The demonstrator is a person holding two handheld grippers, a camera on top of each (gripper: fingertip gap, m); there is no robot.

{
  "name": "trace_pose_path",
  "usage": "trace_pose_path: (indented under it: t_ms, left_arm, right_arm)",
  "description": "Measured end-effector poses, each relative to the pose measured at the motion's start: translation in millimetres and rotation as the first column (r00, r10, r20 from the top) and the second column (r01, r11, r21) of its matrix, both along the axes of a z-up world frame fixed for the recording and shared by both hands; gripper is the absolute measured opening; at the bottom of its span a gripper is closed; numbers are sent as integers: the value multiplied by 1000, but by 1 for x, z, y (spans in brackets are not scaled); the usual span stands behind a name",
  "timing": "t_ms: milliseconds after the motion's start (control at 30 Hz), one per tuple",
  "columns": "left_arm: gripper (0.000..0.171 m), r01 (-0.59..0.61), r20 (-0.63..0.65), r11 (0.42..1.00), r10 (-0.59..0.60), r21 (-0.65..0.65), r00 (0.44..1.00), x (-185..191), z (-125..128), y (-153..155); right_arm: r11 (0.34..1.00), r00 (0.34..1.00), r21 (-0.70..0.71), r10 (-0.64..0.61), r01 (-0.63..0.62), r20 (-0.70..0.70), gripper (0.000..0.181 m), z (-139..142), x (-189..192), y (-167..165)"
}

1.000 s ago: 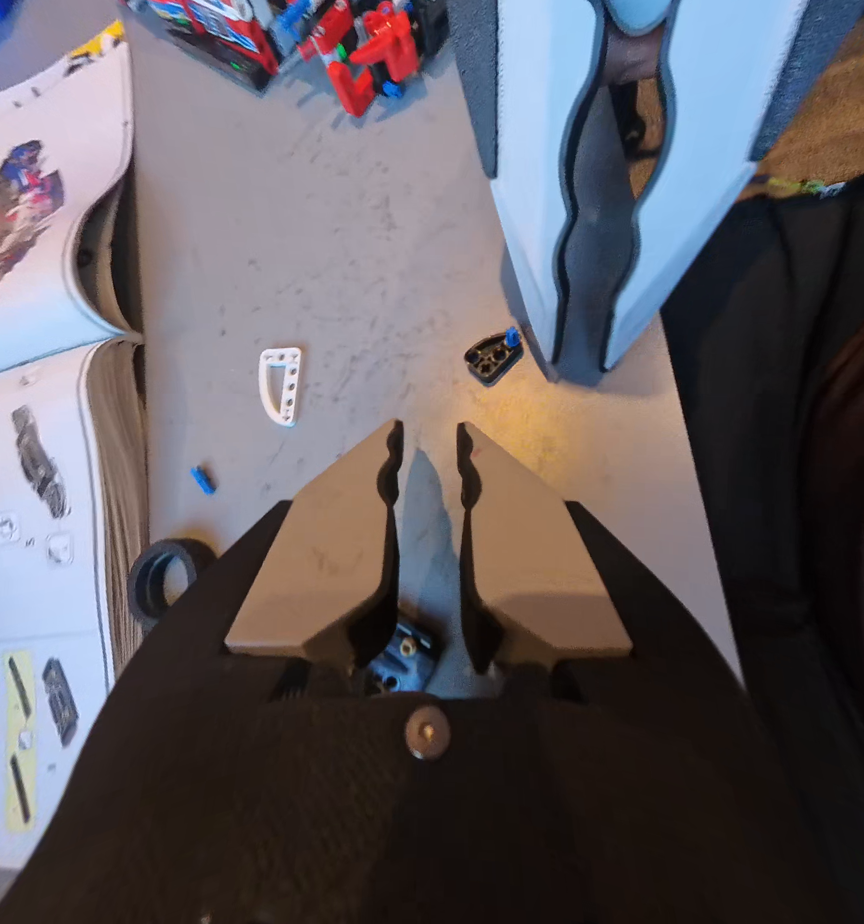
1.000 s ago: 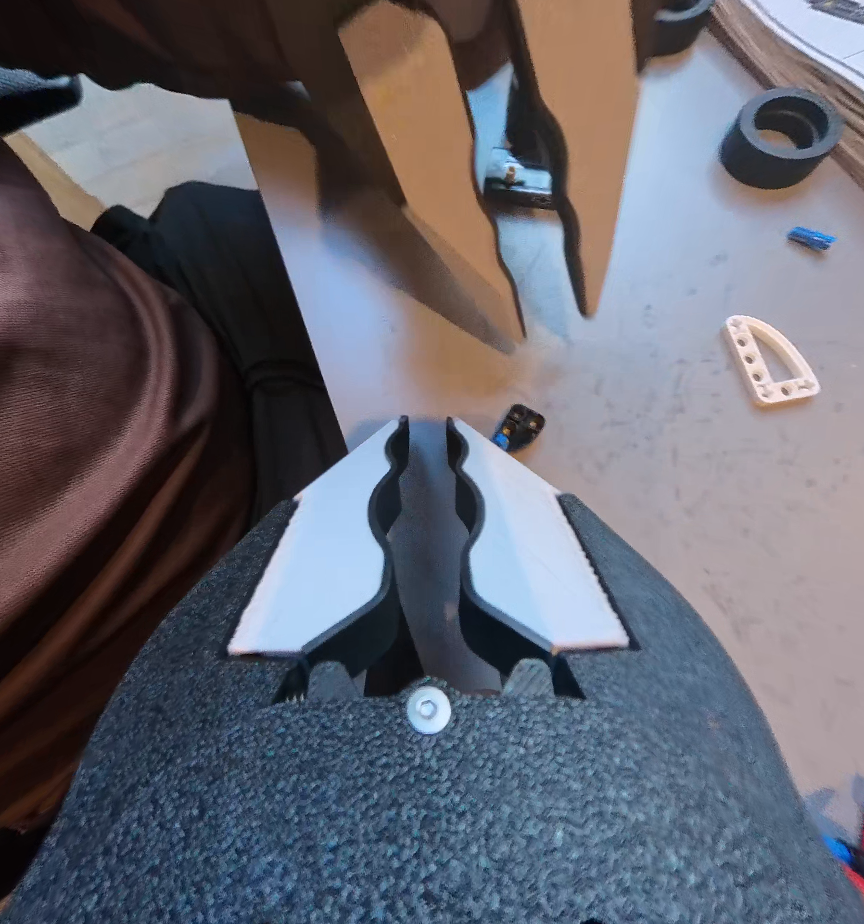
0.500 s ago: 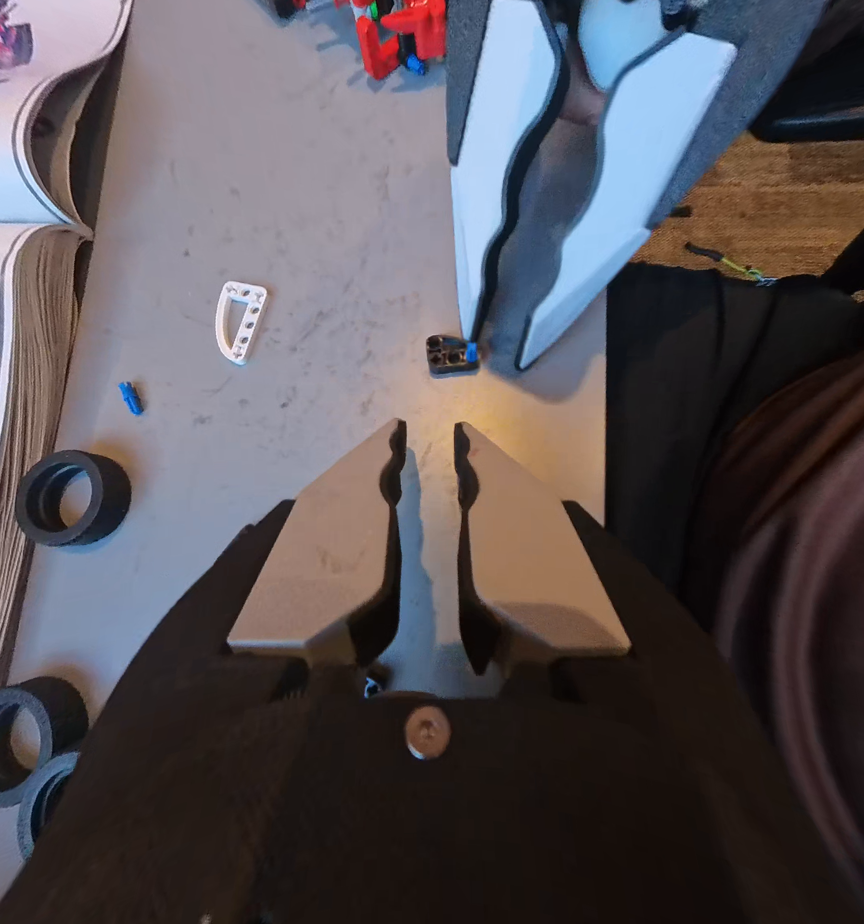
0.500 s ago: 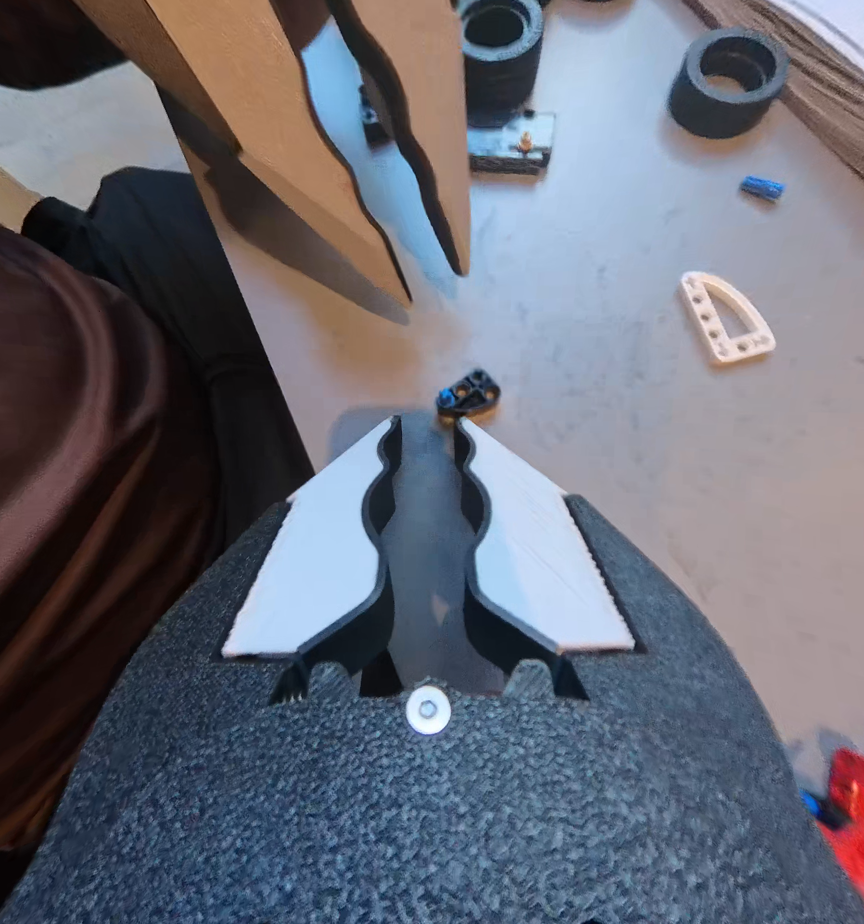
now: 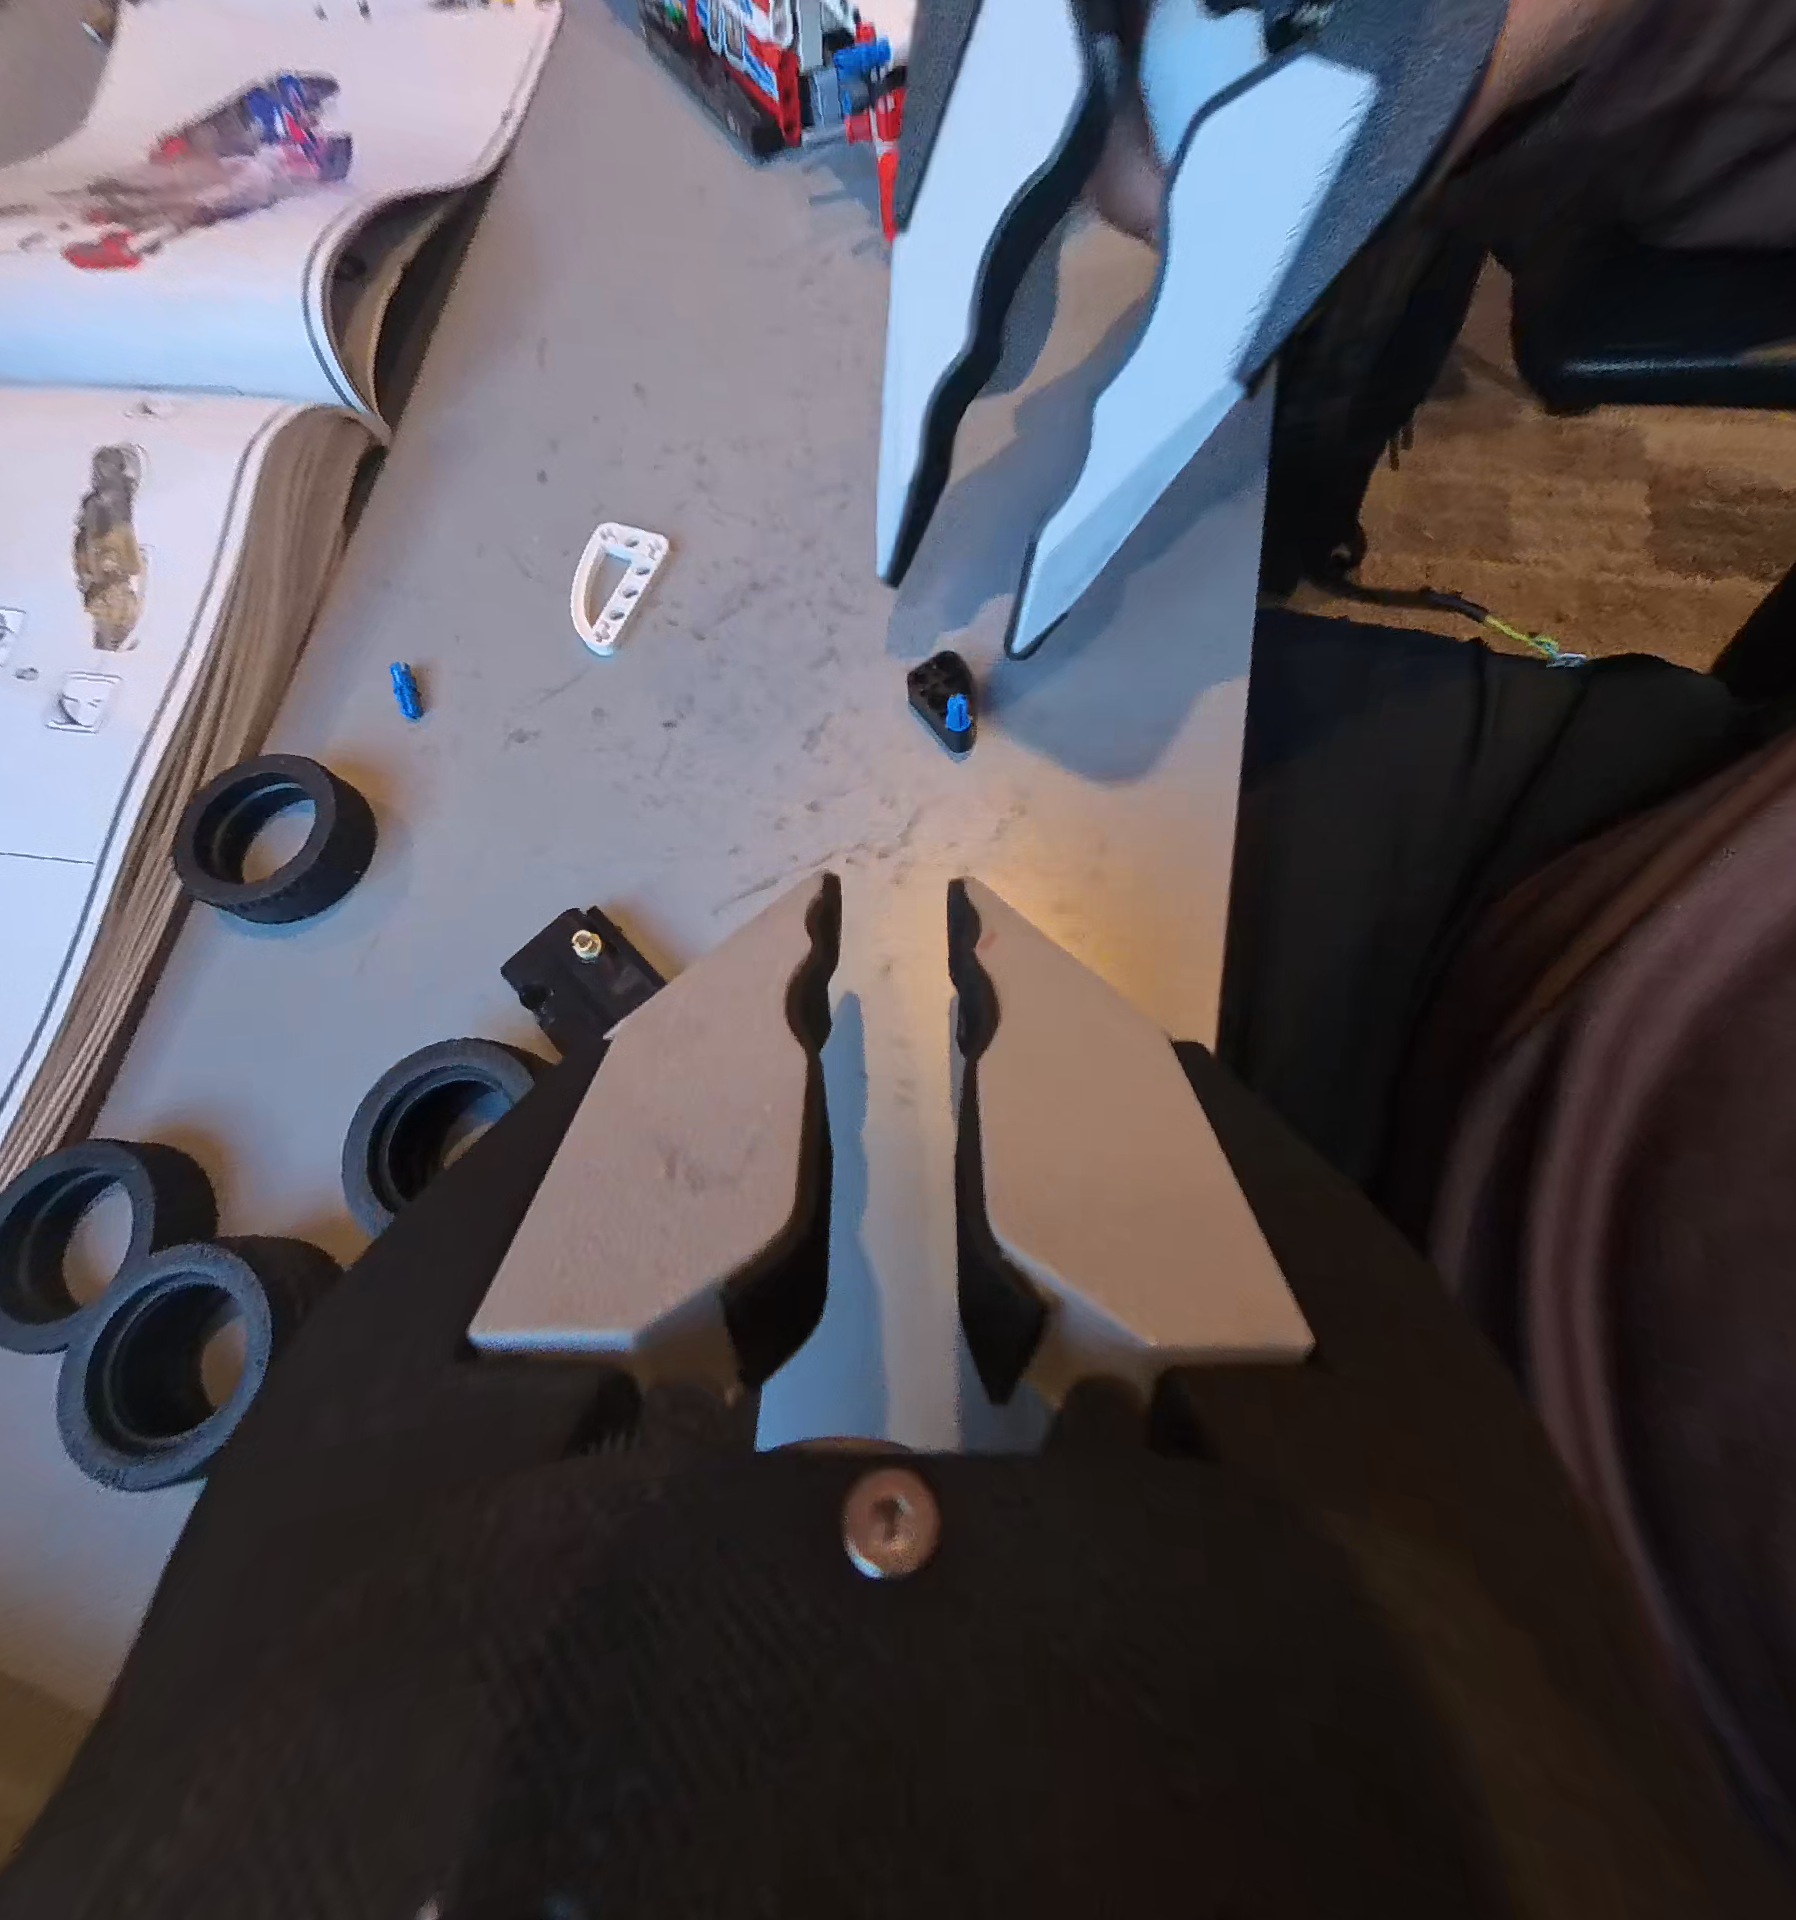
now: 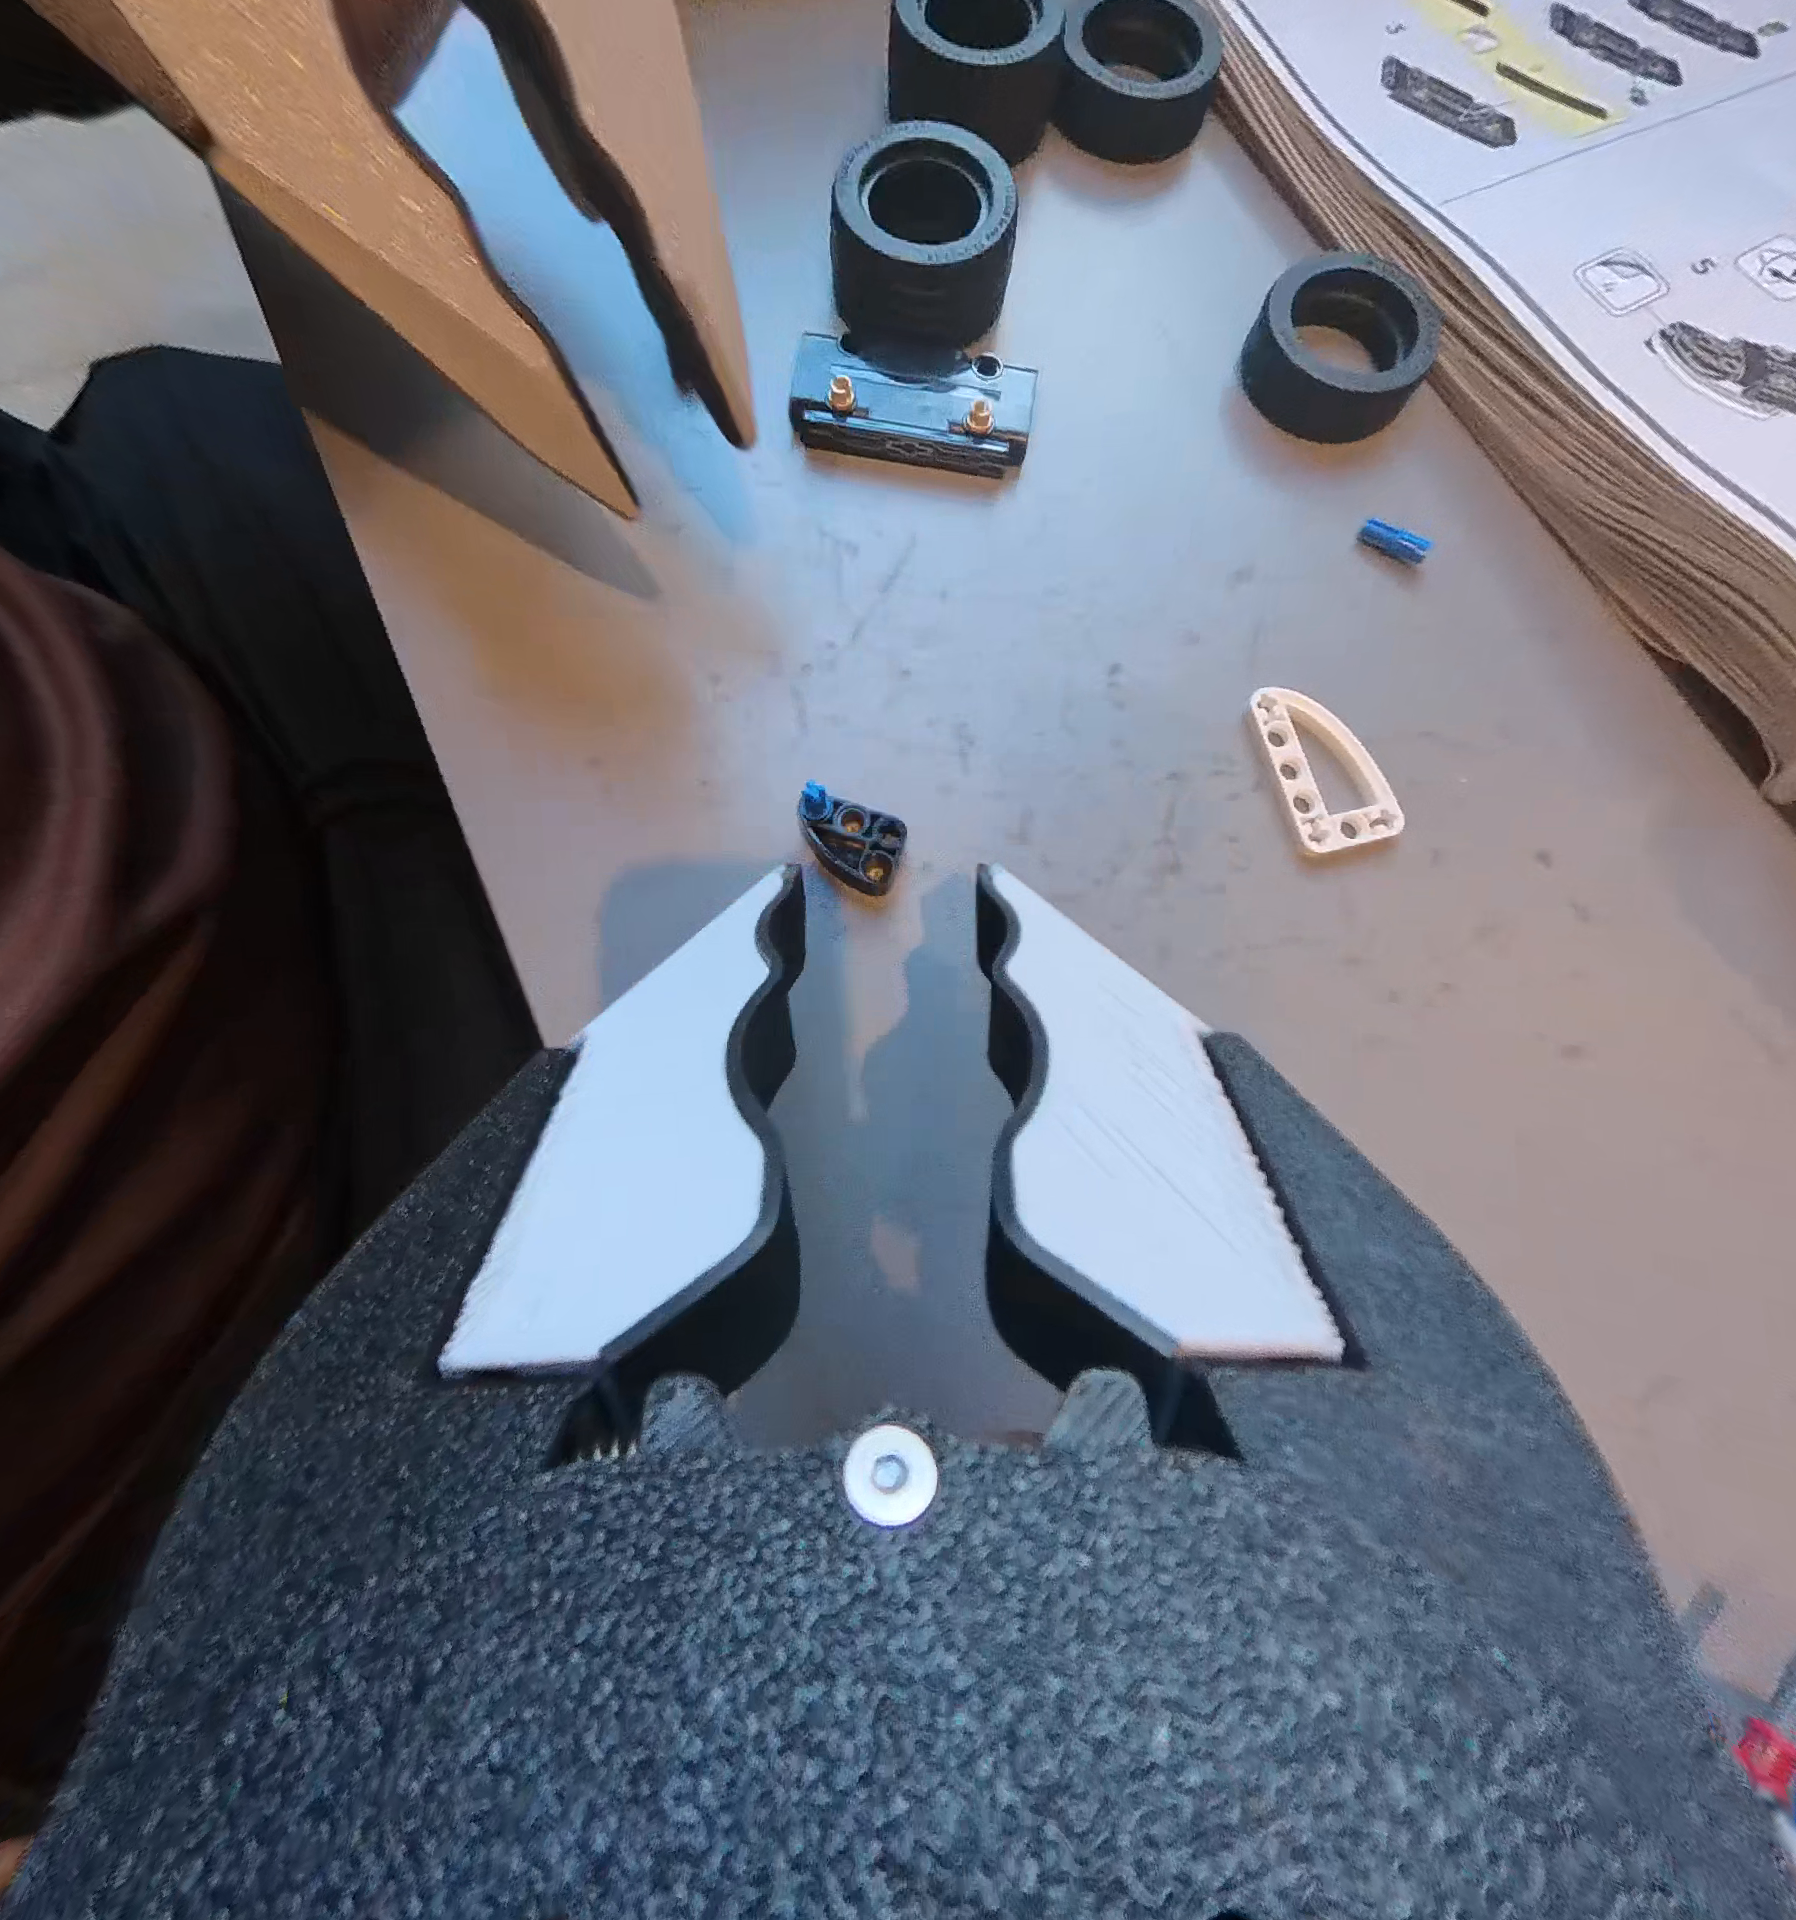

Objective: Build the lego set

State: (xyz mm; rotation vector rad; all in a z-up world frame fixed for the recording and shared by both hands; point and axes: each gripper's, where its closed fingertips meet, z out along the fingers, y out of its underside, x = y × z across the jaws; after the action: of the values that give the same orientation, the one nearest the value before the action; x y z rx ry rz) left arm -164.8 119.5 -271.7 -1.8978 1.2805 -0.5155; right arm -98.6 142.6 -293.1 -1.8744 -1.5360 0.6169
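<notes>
A small black lego piece with a blue pin [image 6: 854, 836] lies on the grey table [image 6: 977, 644], just beyond the tips of my right gripper [image 6: 889, 878], which is open and empty. In the left wrist view the same piece [image 5: 941, 698] lies near the table's right edge, below the right gripper's tips [image 5: 956, 613]. My left gripper [image 5: 891, 888] is open and empty, a short way back from the piece. A white curved piece [image 6: 1325, 774] and a loose blue pin [image 6: 1395, 540] lie farther off. A black block with two tan pins [image 6: 909, 410] sits by a tyre [image 6: 920, 234].
Several black tyres [image 5: 273, 836] lie near the open instruction book [image 5: 94, 582]. A red partly built model [image 5: 769, 62] stands at the far end. The table edge [image 5: 1237, 831] runs along the right, with a person's dark clothing beyond it. The white curved piece [image 6: 1325, 774] is about 8 cm from my right fingertips. It turns up in the left wrist view [image 5: 610, 580] as well. My right tips are roughly 12 cm from the loose blue pin [image 6: 1395, 540]. My left wrist view [image 5: 405, 688] looks at it from another angle.
My right gripper has opened wider over the small black piece. My left gripper has drawn back, so the tyres and the black block now show. The black piece has turned a little.
</notes>
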Motion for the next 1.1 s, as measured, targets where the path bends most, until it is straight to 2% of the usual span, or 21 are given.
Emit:
trace_pose_path:
  t_ms: [167,333,533,633,800,933,1100]
  left_arm:
    - [18,-26,60,999,23,38,998,-5,2,-7]
    - [18,-53,83,998,51,26,995,-17,1,-11]
    - [18,-87,105,992,78,88,991,-25,1,-9]
    - [13,-185,166,958,151,218,975,-37,19,5]
    - [15,-286,291,931,216,228,932,-53,36,18]
    - [18,-344,339,904,249,255,907,-61,44,25]
    - [18,-316,260,895,239,314,935,-54,37,23]
  right_arm:
    - [999,998,1,48,-48,46,35,-12,-12,5]
    - [999,999,40,6,-8,47,30,-12,-23,11]
    - [995,996,57,-80,81,-26,33,-4,-30,15]
    - [984,984,106,-128,141,-121,35,12,-25,23]
    - [952,921,91,-255,293,-295,35,36,-7,47]
    - [921,889,74,-347,383,-298,35,40,13,62]
    - [910,888,95,-363,403,-282,32,33,18,64]
